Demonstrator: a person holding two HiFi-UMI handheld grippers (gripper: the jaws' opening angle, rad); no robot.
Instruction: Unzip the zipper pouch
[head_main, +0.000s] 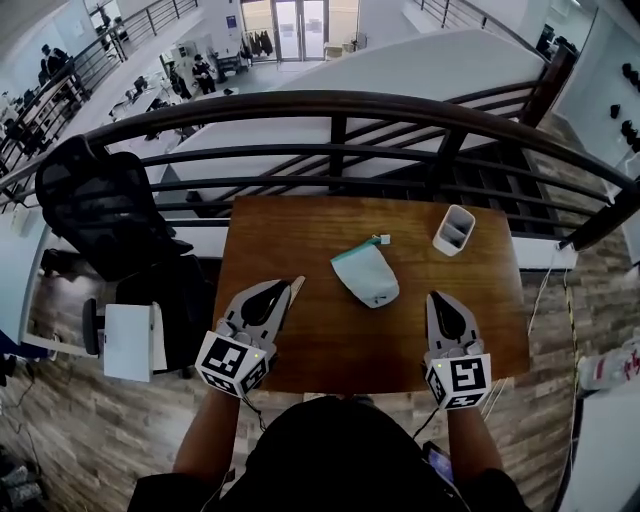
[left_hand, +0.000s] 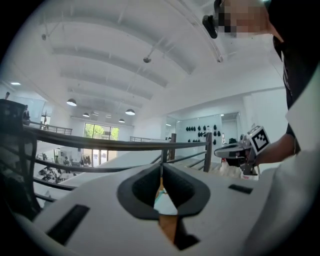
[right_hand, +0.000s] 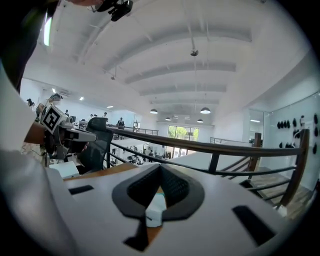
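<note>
The zipper pouch (head_main: 366, 274), pale with a teal band along its zipper edge, lies flat on the wooden table (head_main: 300, 230) between and beyond both grippers. My left gripper (head_main: 288, 288) hovers over the table's left front, shut with nothing between its jaws. My right gripper (head_main: 436, 297) hovers at the right front, also shut and empty. Neither touches the pouch. In the left gripper view the closed jaw tips (left_hand: 161, 171) meet above a sliver of the pouch (left_hand: 165, 205). The right gripper view shows the pouch (right_hand: 156, 207) below its closed tips (right_hand: 160, 168).
A white two-slot holder (head_main: 454, 230) stands at the table's back right. A black railing (head_main: 340, 105) runs behind the table over a drop to a lower floor. A black office chair (head_main: 100, 205) and a white box (head_main: 130, 340) sit left of the table.
</note>
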